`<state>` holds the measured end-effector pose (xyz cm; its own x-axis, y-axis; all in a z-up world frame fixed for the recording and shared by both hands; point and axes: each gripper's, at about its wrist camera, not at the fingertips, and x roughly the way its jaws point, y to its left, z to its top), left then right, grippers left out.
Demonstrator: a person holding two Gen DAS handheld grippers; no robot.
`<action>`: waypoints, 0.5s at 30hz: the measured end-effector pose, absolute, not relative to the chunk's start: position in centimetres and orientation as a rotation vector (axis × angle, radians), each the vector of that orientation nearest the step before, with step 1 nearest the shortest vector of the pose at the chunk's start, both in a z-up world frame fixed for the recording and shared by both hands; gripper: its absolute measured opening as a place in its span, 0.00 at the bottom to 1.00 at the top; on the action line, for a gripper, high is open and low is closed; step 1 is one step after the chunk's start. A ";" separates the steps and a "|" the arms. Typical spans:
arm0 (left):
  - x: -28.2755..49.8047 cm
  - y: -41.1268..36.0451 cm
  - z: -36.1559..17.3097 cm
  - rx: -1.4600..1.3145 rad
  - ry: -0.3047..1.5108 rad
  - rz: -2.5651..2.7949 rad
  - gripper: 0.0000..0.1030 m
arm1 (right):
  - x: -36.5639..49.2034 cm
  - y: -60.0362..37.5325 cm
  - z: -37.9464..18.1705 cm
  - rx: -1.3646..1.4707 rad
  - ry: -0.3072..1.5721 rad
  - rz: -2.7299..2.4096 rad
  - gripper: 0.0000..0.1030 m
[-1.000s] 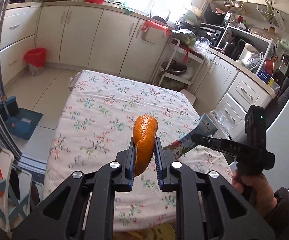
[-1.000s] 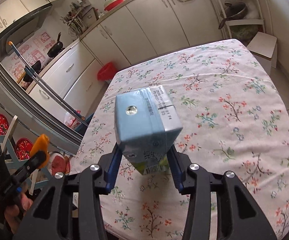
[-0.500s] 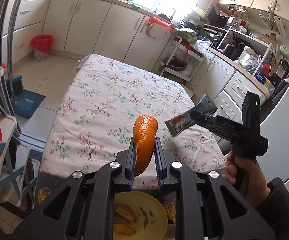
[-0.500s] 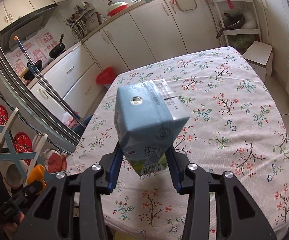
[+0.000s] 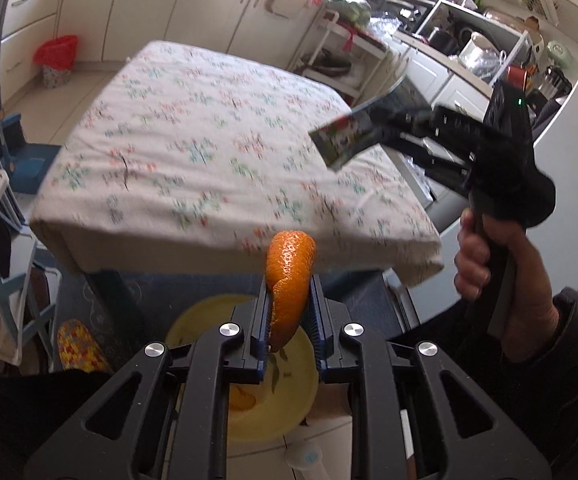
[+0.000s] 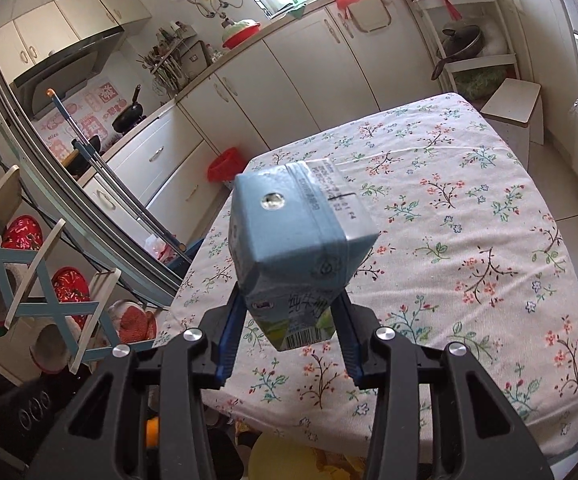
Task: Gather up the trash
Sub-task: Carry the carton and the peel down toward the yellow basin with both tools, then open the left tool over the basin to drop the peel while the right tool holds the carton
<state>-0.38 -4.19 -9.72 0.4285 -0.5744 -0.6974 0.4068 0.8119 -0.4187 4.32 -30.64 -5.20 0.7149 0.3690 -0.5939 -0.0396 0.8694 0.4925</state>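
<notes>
The left gripper (image 5: 289, 322) clamps an orange peel (image 5: 290, 280) above the yellow bin (image 5: 213, 316); the right gripper (image 6: 289, 320) grips a blue carton (image 6: 297, 240) over the table (image 6: 469, 240) beside that bin.

The orange peel (image 5: 290, 280) is sitting between the left gripper (image 5: 289, 320) pads, above the bin (image 5: 249, 412) (below the table (image 5: 209, 140) edge); the milk carton (image 6: 297, 248) is hanging over the table, right of the peel.
</notes>
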 end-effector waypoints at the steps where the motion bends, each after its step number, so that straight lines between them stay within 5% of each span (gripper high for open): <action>1: -0.8 -4.5 -10.2 -0.190 0.965 -0.622 0.16 | 4.0 -30.7 -5.2 0.476 0.744 0.236 0.41; 15: -3.0 -7.0 -15.4 -0.084 1.218 -0.659 0.22 | 1.8 -31.1 -5.5 0.493 0.740 0.235 0.41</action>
